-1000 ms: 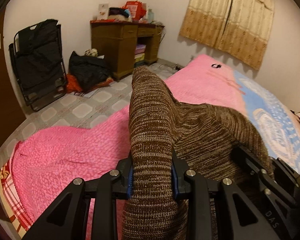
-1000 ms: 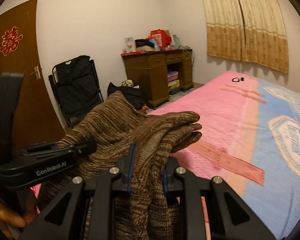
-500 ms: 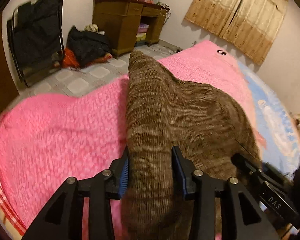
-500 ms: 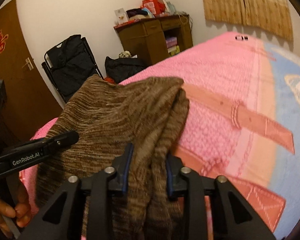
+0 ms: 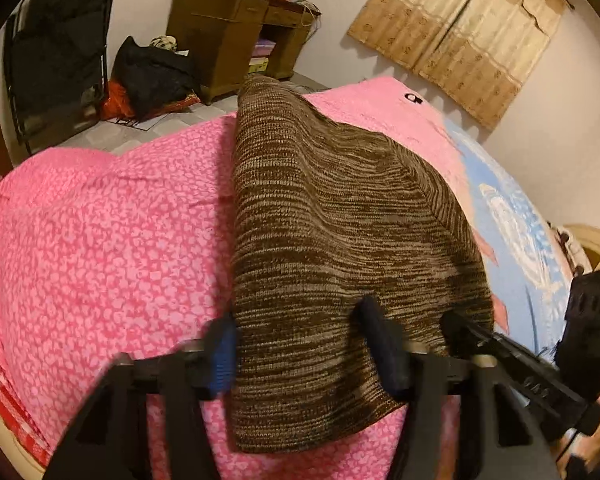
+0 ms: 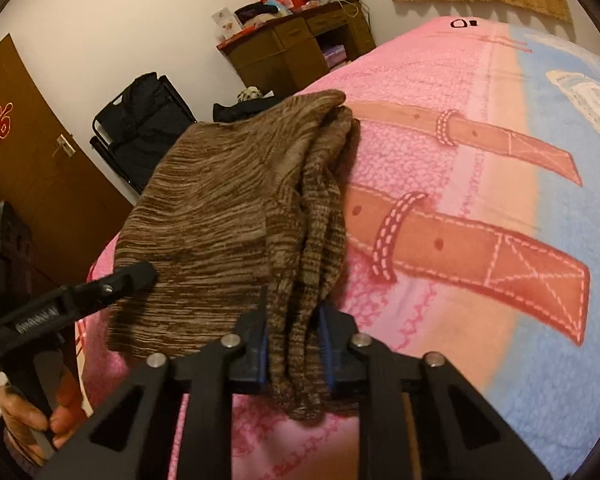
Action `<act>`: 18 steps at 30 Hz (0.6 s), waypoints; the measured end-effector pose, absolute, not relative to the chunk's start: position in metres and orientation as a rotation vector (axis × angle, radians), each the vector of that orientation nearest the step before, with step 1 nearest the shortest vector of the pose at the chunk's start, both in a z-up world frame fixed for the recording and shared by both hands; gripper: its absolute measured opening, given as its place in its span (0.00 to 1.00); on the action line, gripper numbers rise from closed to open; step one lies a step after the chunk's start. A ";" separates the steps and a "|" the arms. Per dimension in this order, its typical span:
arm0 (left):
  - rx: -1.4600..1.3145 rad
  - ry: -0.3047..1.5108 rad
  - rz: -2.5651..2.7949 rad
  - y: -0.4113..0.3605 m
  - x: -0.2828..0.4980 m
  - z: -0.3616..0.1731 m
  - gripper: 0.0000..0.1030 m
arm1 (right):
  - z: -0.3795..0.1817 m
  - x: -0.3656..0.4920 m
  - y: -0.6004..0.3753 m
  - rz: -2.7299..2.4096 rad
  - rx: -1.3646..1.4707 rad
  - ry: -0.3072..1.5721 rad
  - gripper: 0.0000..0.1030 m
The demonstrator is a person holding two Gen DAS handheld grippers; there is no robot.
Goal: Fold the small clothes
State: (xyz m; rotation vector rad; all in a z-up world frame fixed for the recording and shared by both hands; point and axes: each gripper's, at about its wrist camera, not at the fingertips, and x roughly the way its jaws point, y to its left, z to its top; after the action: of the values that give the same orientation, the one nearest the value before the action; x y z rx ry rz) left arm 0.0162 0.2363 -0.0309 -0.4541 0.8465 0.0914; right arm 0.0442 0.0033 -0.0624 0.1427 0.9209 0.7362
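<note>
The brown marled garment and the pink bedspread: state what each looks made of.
Brown marled garment: knitted yarn, likely wool or acrylic; fine horizontal ribs of mixed tan and dark strands, matte, drapes softly.
Pink bedspread: plush fleece-like fabric, probably synthetic; pebbled nap, matte. Fibre cannot be confirmed.

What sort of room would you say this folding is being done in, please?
Most likely a home bedroom: a bed with a pink and blue blanket fills the view, a cluttered wooden desk stands against the wall, and curtains hang behind.
</note>
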 end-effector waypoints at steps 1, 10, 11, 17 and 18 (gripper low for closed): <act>-0.470 0.857 0.070 0.240 0.016 -0.031 0.29 | -0.061 0.046 0.002 0.741 0.159 0.928 0.19; -0.372 0.864 0.109 0.238 0.000 -0.034 0.33 | -0.069 0.034 -0.013 0.724 0.211 0.930 0.18; -0.364 0.855 0.119 0.237 -0.002 -0.033 0.35 | -0.072 0.034 -0.015 0.720 0.229 0.924 0.17; -0.206 0.884 0.249 0.228 -0.023 -0.025 0.68 | -0.062 0.022 -0.019 0.672 0.149 0.918 0.33; -0.196 0.877 0.258 0.227 -0.027 -0.024 0.68 | -0.061 0.016 -0.024 0.659 0.138 0.914 0.35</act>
State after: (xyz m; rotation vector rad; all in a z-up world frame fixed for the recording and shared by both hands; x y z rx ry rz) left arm -0.0270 0.2271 -0.0235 -0.1960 0.8768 0.2580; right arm 0.0161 -0.0244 -0.0613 0.1378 0.9136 0.6586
